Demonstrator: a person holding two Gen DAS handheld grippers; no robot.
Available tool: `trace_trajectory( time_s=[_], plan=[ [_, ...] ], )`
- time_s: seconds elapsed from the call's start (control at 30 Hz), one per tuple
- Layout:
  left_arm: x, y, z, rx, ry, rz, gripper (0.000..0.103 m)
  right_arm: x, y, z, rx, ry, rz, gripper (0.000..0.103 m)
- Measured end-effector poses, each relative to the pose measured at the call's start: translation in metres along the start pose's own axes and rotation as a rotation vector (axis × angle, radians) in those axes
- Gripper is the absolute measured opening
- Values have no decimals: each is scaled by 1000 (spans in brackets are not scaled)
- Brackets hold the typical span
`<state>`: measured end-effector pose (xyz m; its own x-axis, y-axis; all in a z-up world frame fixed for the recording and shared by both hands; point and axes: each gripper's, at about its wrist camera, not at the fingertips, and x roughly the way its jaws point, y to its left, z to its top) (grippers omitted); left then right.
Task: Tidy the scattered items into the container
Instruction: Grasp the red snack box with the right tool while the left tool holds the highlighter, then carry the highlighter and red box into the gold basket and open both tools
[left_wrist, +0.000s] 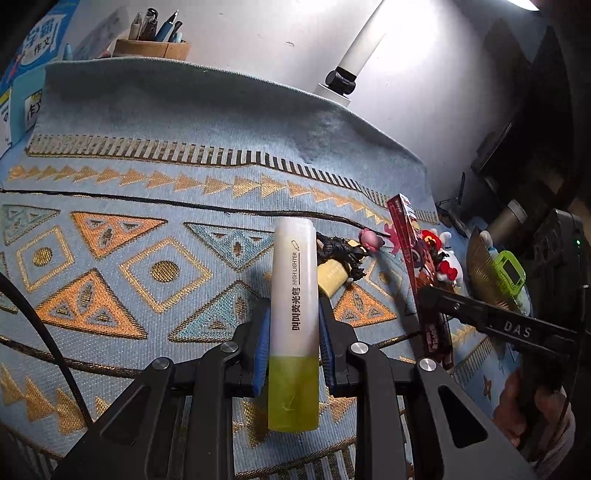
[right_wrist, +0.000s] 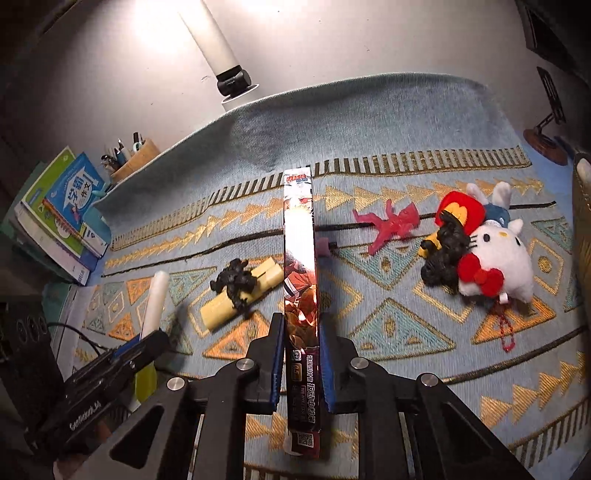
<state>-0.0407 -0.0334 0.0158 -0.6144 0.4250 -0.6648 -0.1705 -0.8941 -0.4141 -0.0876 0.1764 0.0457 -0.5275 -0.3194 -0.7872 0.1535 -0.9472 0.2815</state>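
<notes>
The left tongs (left_wrist: 293, 328) were clamped on the highlighter (left_wrist: 294, 317) and the right tongs (right_wrist: 300, 350) on the card box (right_wrist: 300, 295), both lengthwise, probably for carrying to the container.

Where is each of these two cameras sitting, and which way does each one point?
Left wrist view: sits on the left gripper, looking forward along its fingers at the white-and-yellow highlighter pen it clamps, over a patterned blue cloth; part of a hand shows at right.
Right wrist view: sits on the right gripper, looking along the thin red printed box it clamps edge-on.
Shared: cloth, both held items, white cat plush toy, white lamp post.
</notes>
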Motion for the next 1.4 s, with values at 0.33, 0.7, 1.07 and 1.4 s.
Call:
trace_trajectory(
  time_s=[0.33,0.7,1.07,1.4],
  plan=[
    [7,-10,-5,67,40,29,21,-9,-7,-40,-138,88,-150,45],
    [10,-12,-5,78,52,16,21,-19,8,-68,-192,-6,-140,16],
    [-32,-93,-4,172,-1,-96,21,-144,-59,-99,11,-147,-43,16],
    [-6,-278,41,339,-11,-374,21,-270,-186,-61,292,-411,-252,16]
  ],
)
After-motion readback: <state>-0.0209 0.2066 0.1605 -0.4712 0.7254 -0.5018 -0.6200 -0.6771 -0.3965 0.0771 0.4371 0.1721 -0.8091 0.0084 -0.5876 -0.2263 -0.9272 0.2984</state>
